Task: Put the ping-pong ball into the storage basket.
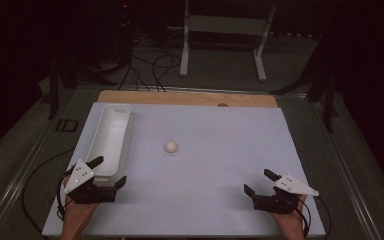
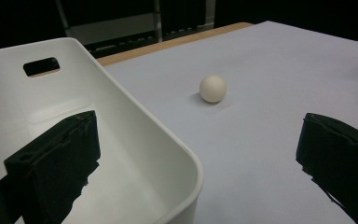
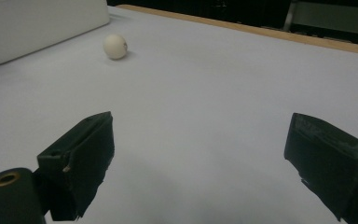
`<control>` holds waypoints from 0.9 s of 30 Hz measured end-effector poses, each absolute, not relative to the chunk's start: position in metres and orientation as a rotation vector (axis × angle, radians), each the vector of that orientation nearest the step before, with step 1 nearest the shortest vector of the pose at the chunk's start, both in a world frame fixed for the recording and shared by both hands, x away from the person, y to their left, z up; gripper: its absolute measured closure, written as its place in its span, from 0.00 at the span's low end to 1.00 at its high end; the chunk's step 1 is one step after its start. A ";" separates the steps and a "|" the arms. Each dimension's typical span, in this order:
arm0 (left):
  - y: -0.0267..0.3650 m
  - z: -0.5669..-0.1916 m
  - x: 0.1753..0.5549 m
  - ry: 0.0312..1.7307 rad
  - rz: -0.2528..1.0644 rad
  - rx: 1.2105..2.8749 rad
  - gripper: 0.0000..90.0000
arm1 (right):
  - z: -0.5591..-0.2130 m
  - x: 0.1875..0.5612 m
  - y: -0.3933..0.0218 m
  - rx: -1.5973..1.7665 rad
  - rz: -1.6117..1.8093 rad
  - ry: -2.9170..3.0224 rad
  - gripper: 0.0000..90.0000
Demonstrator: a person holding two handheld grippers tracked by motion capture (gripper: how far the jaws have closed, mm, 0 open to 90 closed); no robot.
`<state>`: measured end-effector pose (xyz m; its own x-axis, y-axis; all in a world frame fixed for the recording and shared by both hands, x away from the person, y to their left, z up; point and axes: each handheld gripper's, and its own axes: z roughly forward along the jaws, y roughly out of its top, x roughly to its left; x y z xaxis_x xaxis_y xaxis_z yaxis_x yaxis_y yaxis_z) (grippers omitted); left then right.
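On the pale lavender-grey tabletop [image 1: 215,165], a small cream-white ball [image 1: 170,147] lies alone near the middle, resting on the surface and touching nothing. A long, white, rounded-corner plastic bin [image 1: 111,137] with a slot handle in its far end wall stands along the table's left side, lengthwise away from the person; the ball lies to its right, clear of the bin's wall. The left gripper [image 1: 109,173], held in the person's left hand [image 1: 77,212], sits at the bin's near end with its two black jaws spread wide and holding nothing; in the left gripper view one jaw hangs over the bin's interior and the other over bare table, and the ball [image 2: 212,88] lies ahead between them, well apart from both. The right gripper [image 1: 260,182], held at the table's near right corner, also has its jaws spread wide and empty; in the right gripper view the ball [image 3: 115,46] appears far ahead and to the left, beside the bin's corner [image 3: 42,25]. A strip of tan wood [image 1: 187,98] edges the table's far side.
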<state>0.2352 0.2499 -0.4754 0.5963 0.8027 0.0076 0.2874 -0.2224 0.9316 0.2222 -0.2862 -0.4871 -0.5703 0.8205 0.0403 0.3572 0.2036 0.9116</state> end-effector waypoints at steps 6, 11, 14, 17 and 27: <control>0.251 -0.474 0.235 0.897 0.626 1.781 0.00 | -0.488 0.223 -0.286 1.095 1.347 2.026 0.09; 0.252 -0.473 0.234 0.903 0.632 1.779 0.00 | -0.488 0.223 -0.285 1.098 1.351 2.032 0.09; 0.252 -0.473 0.234 0.908 0.634 1.779 0.00 | -0.488 0.222 -0.285 1.098 1.354 2.030 0.09; 0.252 -0.472 0.234 0.909 0.635 1.779 0.00 | -0.489 0.223 -0.285 1.101 1.350 2.032 0.09; 0.244 -0.466 0.237 0.907 0.619 1.820 0.00 | -0.488 0.224 -0.285 1.096 1.327 2.032 0.09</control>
